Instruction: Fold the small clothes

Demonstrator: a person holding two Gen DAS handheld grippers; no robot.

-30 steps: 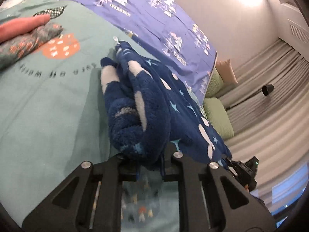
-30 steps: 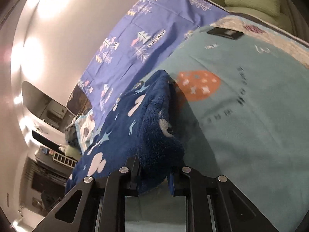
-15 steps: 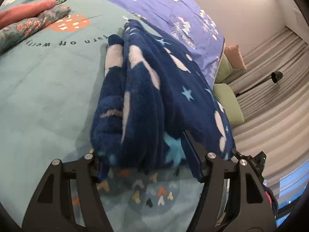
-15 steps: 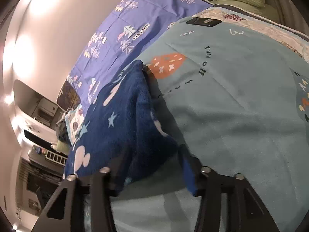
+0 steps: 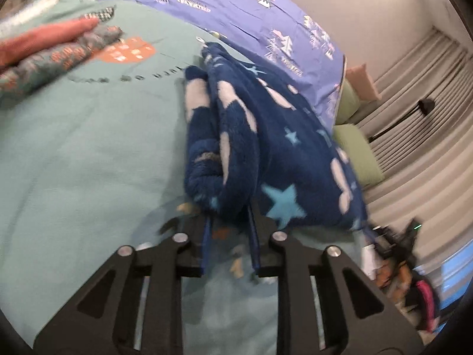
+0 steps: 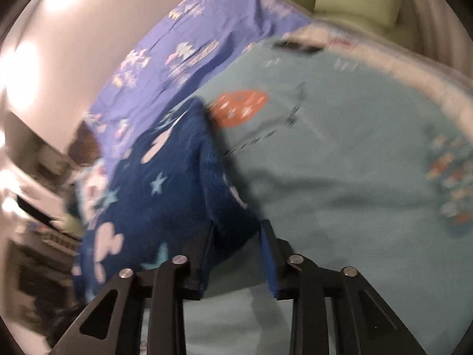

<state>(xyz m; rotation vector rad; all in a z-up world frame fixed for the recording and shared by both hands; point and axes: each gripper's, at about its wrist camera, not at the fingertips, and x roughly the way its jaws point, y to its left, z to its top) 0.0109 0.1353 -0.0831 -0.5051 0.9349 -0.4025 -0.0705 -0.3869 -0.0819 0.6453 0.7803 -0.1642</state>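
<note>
Navy fleece garment [image 5: 266, 136] (stars, pale blotches), folded on the teal bedspread [image 5: 88, 153]; long axis runs lower centre to upper centre of the frame. Left gripper [image 5: 229, 222] and right gripper [image 6: 236, 230]: jaws narrowing, the garment's near end between each pair, pads not visibly pressing.

Navy fleece garment [image 5: 266, 136] with pale-blue stars, cream blotches; teal blanket [image 5: 88, 153]; purple tree-print sheet [image 5: 251, 9].

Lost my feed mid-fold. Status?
Left gripper and right gripper closing, navy fleece garment between both. Garment bunched on teal blanket. Folded clothes lie clear.
</note>
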